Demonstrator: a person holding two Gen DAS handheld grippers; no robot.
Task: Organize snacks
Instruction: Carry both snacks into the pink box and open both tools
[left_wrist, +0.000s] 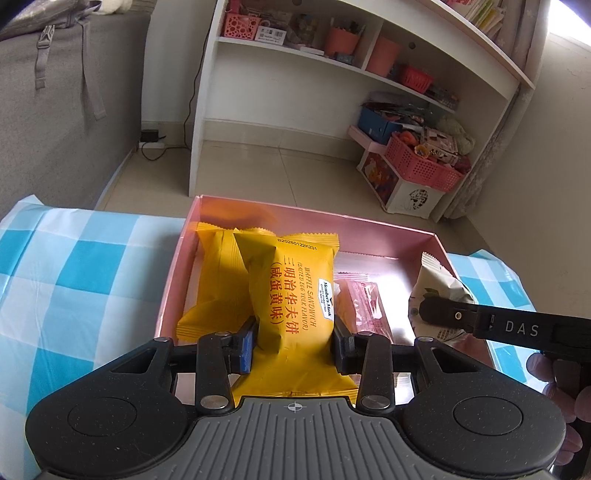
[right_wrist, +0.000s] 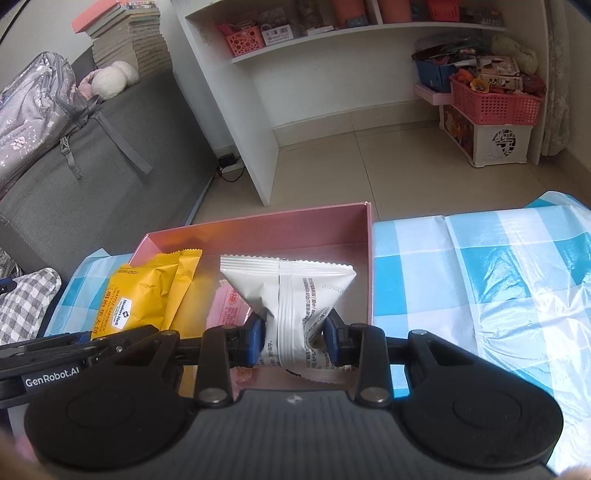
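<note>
My left gripper (left_wrist: 293, 341) is shut on a yellow waffle sandwich packet (left_wrist: 291, 291) and holds it over the left part of the pink box (left_wrist: 295, 214). Another yellow packet (left_wrist: 216, 273) lies in the box behind it, and pink packets (left_wrist: 364, 301) lie in the middle. My right gripper (right_wrist: 295, 341) is shut on a white snack packet (right_wrist: 291, 295) over the right part of the pink box (right_wrist: 295, 221). The right gripper also shows in the left wrist view (left_wrist: 439, 310), with the white packet (left_wrist: 439, 291). The yellow packets (right_wrist: 144, 295) show at left in the right wrist view.
The box sits on a blue-and-white checked cloth (left_wrist: 74, 266), which stretches to the right (right_wrist: 480, 277). Beyond are tiled floor, a white shelf unit (left_wrist: 332, 74), a pink basket (right_wrist: 495, 99) and a grey sofa (right_wrist: 110, 158) with a backpack.
</note>
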